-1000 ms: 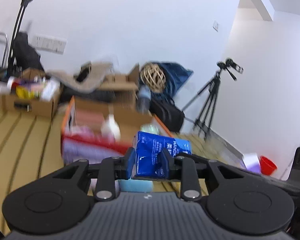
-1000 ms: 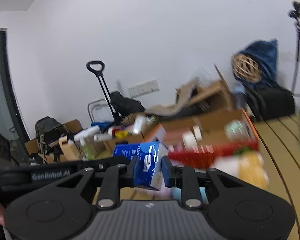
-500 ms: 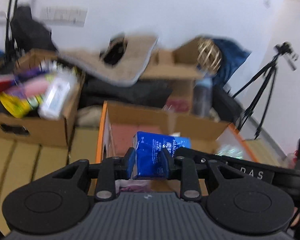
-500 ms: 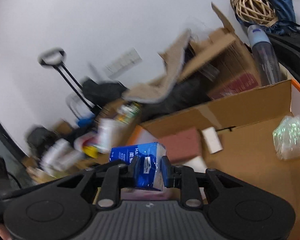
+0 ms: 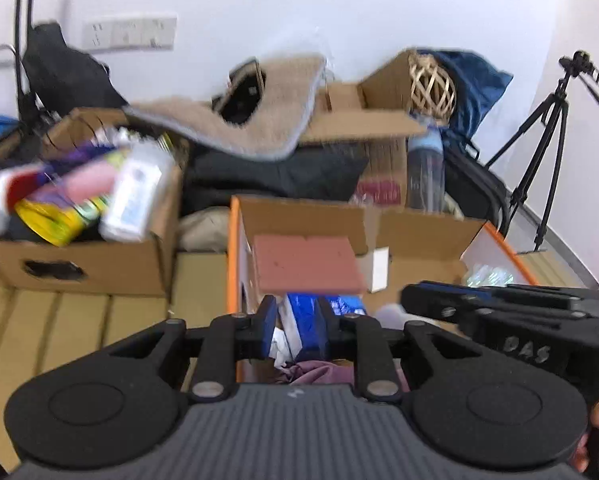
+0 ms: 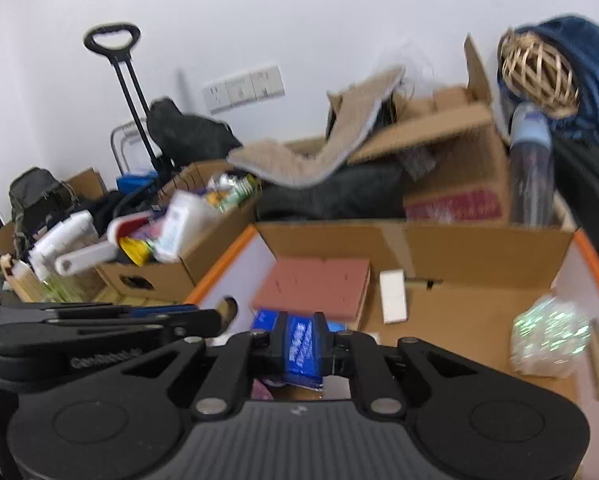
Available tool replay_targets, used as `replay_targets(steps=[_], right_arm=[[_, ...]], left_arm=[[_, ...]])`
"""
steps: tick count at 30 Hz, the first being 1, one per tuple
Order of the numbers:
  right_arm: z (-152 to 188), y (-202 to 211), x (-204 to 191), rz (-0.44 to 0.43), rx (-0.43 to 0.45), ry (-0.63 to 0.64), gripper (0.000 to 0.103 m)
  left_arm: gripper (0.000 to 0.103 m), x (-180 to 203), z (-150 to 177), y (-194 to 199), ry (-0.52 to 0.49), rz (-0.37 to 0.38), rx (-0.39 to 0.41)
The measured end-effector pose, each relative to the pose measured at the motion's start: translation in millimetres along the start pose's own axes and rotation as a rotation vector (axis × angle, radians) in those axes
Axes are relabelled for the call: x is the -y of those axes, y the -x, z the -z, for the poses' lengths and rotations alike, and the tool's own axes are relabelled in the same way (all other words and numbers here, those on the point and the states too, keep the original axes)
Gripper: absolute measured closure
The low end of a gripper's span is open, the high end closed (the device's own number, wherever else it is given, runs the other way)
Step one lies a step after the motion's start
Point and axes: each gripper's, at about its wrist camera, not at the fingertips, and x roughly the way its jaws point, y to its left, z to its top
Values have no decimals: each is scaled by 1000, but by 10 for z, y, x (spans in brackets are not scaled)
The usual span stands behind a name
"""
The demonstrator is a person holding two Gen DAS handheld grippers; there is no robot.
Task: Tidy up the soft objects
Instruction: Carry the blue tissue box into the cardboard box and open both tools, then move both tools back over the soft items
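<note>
Down over the orange-edged box [image 5: 235,256], my left gripper [image 5: 295,330] pinches one end of the blue tissue pack [image 5: 305,326], holding it low above the purple cloth [image 5: 311,372] so it can settle inside rather than drop. From the right wrist view, my right gripper [image 6: 301,346] clamps the pack's other end [image 6: 301,344], sharing the soft load beside the red pad [image 6: 315,286], clear of the iridescent wrap [image 6: 549,338].

Two blue tissue packs, white lettering, both sitting upright, squeezed at the sides. One tissue pack [image 5: 302,330] is hanging over the near left corner of the orange-edged cardboard box [image 5: 232,256]; the other tissue pack [image 6: 302,347] is hanging alongside.
</note>
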Motion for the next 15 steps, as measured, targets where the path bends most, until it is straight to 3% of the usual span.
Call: replay_targets(steps=[4, 10, 15], right_arm=[[-160, 576, -90, 10, 44, 44, 89], [-240, 1696, -155, 92, 109, 129, 88], [-128, 2494, -145, 135, 141, 130, 81]], left_arm=[[80, 71, -101, 558, -29, -8, 56], [61, 137, -62, 1522, -76, -36, 122], [52, 291, 83, 2096, -98, -60, 142]])
